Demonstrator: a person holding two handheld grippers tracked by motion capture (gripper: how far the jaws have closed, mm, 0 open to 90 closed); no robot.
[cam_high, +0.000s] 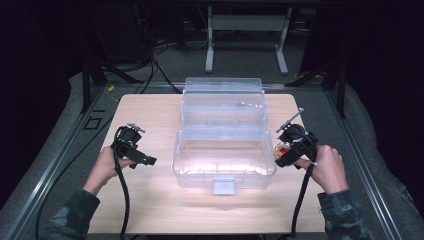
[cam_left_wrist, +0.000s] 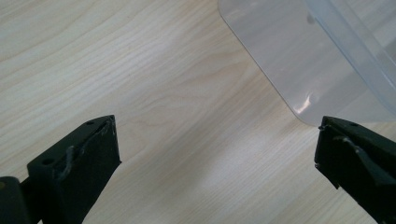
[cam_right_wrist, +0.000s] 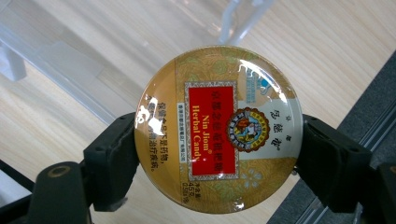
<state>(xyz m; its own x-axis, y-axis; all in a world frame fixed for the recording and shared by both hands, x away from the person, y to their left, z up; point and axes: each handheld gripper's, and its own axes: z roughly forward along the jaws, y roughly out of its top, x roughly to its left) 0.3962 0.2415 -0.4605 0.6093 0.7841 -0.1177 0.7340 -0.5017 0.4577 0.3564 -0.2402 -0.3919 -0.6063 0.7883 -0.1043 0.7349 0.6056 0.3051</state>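
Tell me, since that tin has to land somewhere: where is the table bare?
Bare wood lies left of the clear box, around the left gripper, and along the near edge before its latch. The right strip is narrow, taken by the right gripper holding the candy tin.

box: I see the storage box mid-table, lid tiers standing open behind it | left: my left gripper sits left of the box, apart from it, jaws spread over bare table | right: my right gripper just beside the box's right wall, candy tin clamped between its jaws
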